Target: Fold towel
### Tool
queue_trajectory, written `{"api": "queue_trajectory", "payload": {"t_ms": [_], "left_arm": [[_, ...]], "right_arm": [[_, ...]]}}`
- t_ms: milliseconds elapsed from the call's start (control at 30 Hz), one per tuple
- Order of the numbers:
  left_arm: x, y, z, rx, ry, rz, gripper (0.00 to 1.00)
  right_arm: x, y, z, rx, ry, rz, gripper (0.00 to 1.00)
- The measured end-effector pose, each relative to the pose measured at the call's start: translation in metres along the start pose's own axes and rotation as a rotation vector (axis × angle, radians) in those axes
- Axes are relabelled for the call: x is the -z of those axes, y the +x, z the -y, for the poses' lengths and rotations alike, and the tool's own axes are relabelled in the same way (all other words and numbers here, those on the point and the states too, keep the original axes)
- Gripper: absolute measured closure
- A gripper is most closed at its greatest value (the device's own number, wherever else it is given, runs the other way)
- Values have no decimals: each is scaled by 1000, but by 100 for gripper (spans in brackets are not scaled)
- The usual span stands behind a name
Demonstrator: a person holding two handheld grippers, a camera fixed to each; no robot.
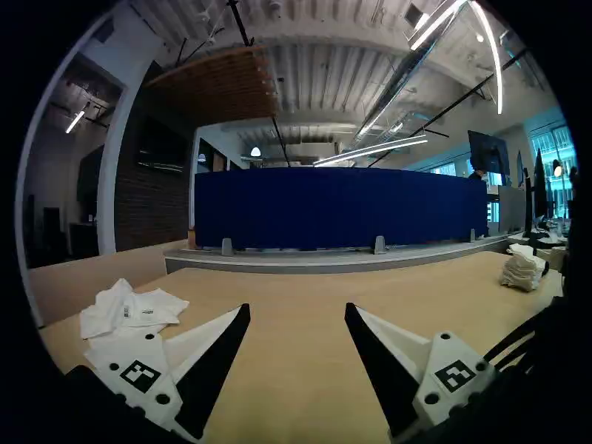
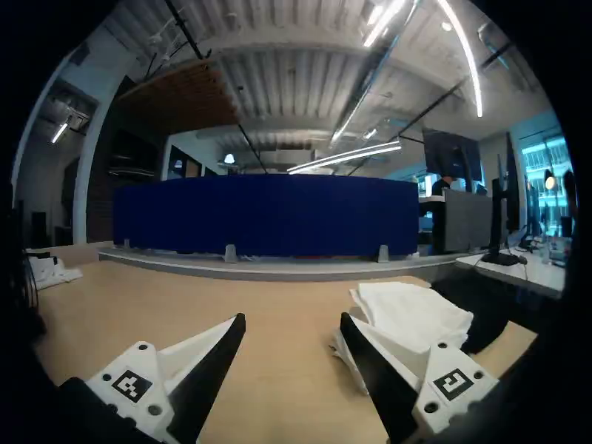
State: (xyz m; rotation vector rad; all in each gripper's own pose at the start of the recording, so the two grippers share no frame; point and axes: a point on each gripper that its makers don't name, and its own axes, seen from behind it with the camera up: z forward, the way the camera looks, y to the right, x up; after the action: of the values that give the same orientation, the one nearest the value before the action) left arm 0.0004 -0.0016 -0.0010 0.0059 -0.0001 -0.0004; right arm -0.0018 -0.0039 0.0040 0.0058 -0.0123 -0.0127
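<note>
A crumpled white towel point(image 1: 130, 308) lies on the wooden table point(image 1: 311, 296) at the left, just beyond my left gripper's left finger. My left gripper point(image 1: 296, 314) stands open above bare wood with nothing between its fingers. A stack of folded white towels point(image 1: 522, 269) rests at the table's far right. In the right gripper view that stack point(image 2: 414, 314) lies close, right behind the right finger of my right gripper point(image 2: 292, 325), which is open and holds nothing. The crumpled towel point(image 2: 53, 272) sits far off at the left edge.
A long blue partition point(image 1: 337, 207) on a grey base runs along the table's far edge. Desks with monitors point(image 2: 468, 218) stand beyond the table's right end. A dark brick wall point(image 1: 152, 192) rises at the back left.
</note>
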Motion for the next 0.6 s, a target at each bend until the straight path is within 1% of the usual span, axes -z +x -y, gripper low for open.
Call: {"api": "queue_trajectory", "payload": {"t_ms": [167, 600], "left_arm": [[0, 0, 0, 0, 0, 0, 5], [0, 0, 0, 0, 0, 0, 5]], "right_arm": [[2, 0, 1, -9, 4, -12, 1], [3, 0, 0, -10, -2, -12, 0]]}}
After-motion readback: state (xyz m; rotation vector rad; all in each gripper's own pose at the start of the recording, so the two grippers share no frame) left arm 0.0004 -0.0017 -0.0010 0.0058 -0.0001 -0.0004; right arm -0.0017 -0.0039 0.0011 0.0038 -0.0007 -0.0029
